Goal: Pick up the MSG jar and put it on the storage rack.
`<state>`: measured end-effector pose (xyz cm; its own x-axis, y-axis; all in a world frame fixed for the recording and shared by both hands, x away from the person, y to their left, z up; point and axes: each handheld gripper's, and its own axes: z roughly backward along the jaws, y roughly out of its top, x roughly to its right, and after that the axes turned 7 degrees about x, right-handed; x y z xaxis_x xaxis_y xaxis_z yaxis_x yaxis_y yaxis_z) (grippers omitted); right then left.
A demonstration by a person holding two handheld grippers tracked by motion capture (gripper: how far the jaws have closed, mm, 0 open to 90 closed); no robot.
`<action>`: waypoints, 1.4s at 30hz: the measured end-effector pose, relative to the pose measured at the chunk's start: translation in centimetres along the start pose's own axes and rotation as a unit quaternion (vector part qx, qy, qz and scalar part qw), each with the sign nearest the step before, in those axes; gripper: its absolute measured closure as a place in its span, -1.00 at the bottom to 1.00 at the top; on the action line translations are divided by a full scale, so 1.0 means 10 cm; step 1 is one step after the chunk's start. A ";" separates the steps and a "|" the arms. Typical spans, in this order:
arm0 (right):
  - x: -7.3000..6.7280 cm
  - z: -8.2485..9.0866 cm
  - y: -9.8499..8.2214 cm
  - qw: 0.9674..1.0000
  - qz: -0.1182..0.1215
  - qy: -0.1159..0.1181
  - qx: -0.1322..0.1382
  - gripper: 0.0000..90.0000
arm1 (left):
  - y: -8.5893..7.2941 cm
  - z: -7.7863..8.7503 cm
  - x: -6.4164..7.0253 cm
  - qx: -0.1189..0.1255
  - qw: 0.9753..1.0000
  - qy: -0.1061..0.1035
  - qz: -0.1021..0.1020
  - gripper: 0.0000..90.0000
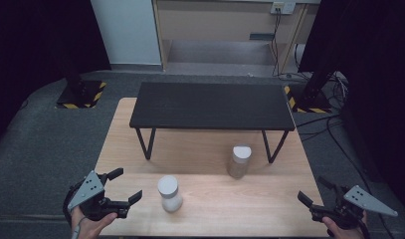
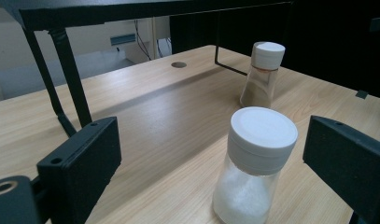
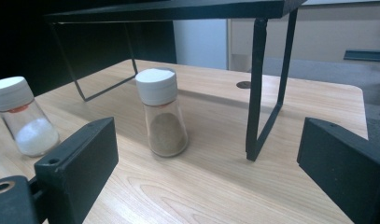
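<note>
Two glass shakers with white caps stand upright on the wooden table (image 1: pixel 210 209). The salt shaker (image 1: pixel 169 193) holds white grains and stands near the front; in the left gripper view the salt shaker (image 2: pixel 253 165) sits just ahead of the wide jaws. The pepper shaker (image 1: pixel 239 161), with brown powder, stands further back, beside a leg of the black shelf (image 1: pixel 212 105). My left gripper (image 1: pixel 125 186) is open at the front left, a short way left of the salt. My right gripper (image 1: pixel 317 191) is open at the front right corner. The pepper shaker (image 3: pixel 161 112) stands well ahead of the right jaws.
The black shelf's thin metal legs (image 3: pixel 262 88) stand on the rear half of the table, with a low gap beneath the top. A small round hole (image 2: pixel 179 64) marks the tabletop under the shelf. Grey carpet surrounds the table, with cables at the right.
</note>
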<state>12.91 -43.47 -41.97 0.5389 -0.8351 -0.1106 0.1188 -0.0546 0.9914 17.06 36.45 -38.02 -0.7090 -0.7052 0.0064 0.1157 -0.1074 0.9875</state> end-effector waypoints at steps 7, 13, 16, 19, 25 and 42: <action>-0.01 -0.01 0.00 1.000 0.003 0.002 -0.004 -0.87 | 0.00 0.01 0.01 0.003 1.000 -0.001 -0.003 -0.93; 0.00 -0.01 -0.01 1.000 0.005 0.004 -0.004 -0.87 | 0.00 0.01 0.01 0.003 1.000 -0.001 -0.003 -0.94; -0.01 -0.02 -0.01 1.000 0.006 0.005 -0.007 -0.87 | 0.00 0.01 0.01 0.003 1.000 0.000 -0.005 -0.94; -0.01 -0.03 -0.01 1.000 0.006 0.006 -0.006 -0.87 | 0.00 0.02 0.02 0.006 1.000 0.000 -0.008 -0.94; 0.00 -0.02 -0.02 1.000 0.006 0.006 0.000 -0.89 | 0.00 0.02 0.01 0.006 1.000 -0.003 -0.006 -0.95; 0.01 -0.02 -0.03 1.000 0.001 0.008 0.000 -0.90 | 0.04 0.01 0.02 0.002 1.000 -0.012 -0.013 -0.96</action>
<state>13.08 -43.46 -42.28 0.5522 -0.8265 -0.1090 0.1167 -0.0528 0.9918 16.90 36.37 -37.64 -0.7280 -0.6854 -0.0158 0.0939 -0.1224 0.9880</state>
